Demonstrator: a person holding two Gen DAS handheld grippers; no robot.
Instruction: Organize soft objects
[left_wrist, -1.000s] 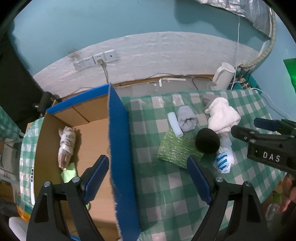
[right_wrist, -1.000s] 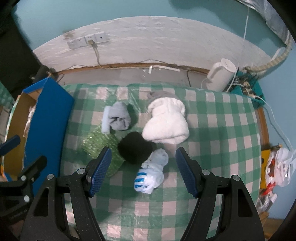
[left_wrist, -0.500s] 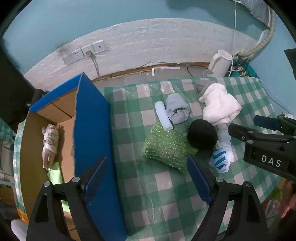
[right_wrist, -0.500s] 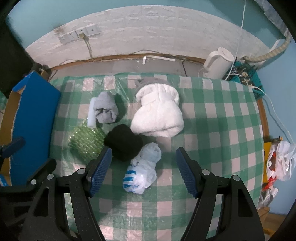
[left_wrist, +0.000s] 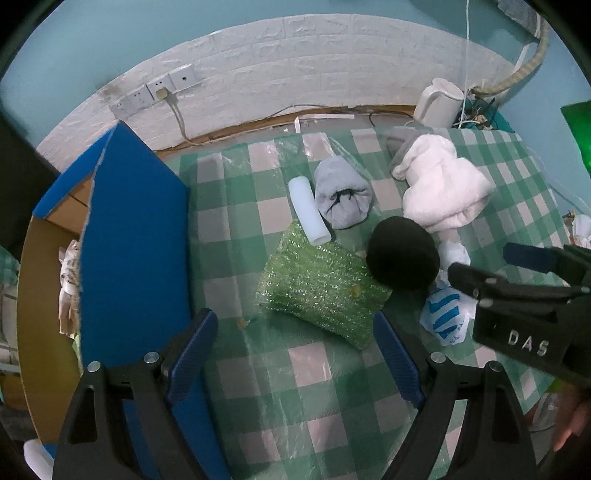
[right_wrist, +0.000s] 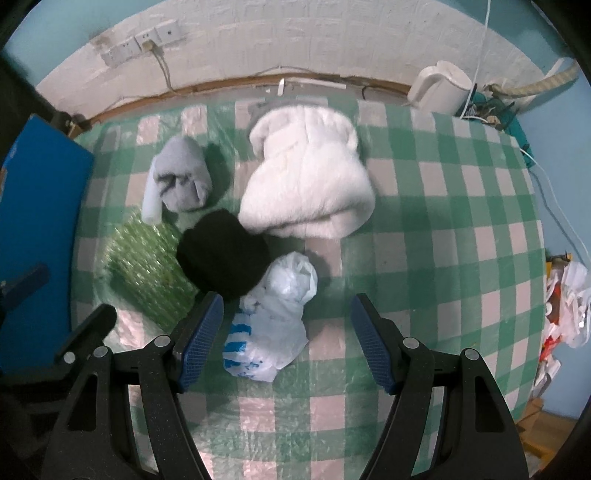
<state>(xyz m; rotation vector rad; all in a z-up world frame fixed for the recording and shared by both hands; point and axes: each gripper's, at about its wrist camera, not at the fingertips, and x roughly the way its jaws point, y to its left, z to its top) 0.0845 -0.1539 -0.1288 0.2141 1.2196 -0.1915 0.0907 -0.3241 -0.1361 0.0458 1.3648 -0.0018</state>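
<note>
Only left view, cardboard box (left_wrist: 44, 280) interior

Both views were lit dimly and evenly with a cool bluish cast, and soft shadows were thrown to the right of the black bundle (right_wrist: 223, 254) and the grey sock roll (right_wrist: 183, 180). Faint glare was seen on the plastic film over the checked bench (left_wrist: 306, 373). Strong fisheye bending and dark corners were seen at the edges, and the right view was slightly blurred.

Open tool (right_wrist: 286, 339) over plastic bag (right_wrist: 273, 325), black bundle (right_wrist: 223, 254)
</note>
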